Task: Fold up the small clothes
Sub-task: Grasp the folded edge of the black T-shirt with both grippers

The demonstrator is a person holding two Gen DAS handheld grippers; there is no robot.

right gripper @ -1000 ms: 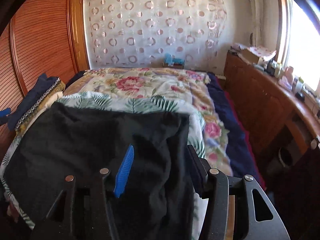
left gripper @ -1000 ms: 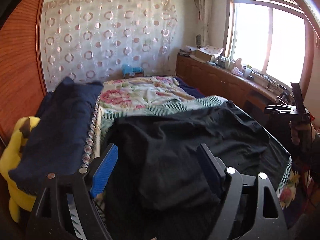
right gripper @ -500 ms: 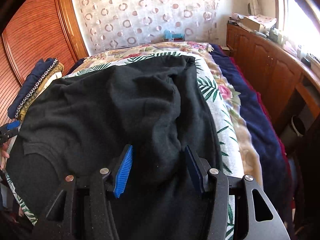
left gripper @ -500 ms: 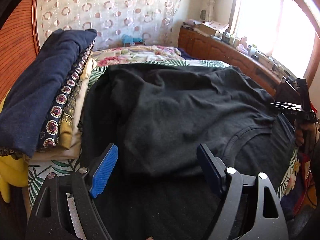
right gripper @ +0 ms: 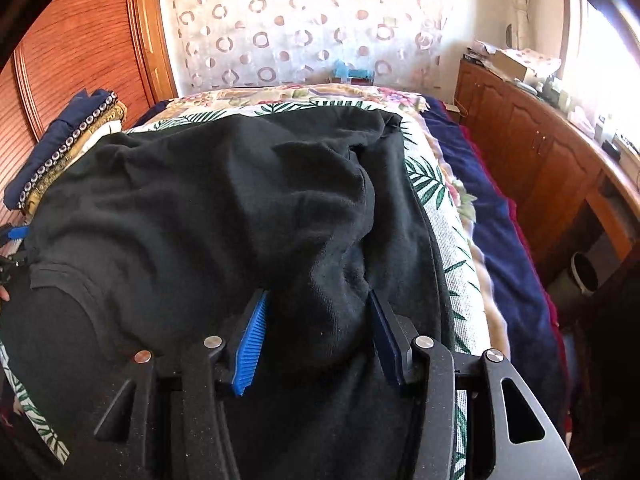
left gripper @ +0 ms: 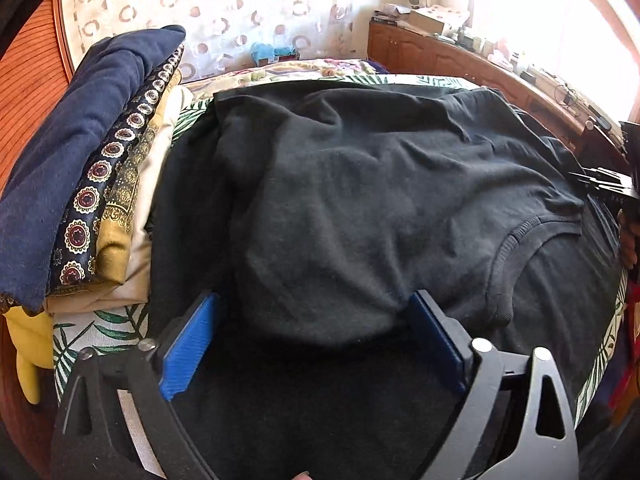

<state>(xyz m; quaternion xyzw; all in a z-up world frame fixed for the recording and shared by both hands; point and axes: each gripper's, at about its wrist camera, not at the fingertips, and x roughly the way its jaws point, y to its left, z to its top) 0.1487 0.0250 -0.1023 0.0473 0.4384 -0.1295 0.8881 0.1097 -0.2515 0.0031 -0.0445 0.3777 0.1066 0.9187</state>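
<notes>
Black jersey, the T-shirt (left gripper: 380, 200) lies spread across the palm-print bed cover (right gripper: 436, 200), its lower half doubled toward the collar (left gripper: 516, 248). The left gripper (left gripper: 316, 344) stands wide open around the near fold; the right gripper (right gripper: 320, 332) is narrower, fabric bunched between its jaws, though whether it pinches I cannot tell. To fold well, I would lay the fold flat, corners level, and smooth the ridge before letting go. No readable label or writing shows.
</notes>
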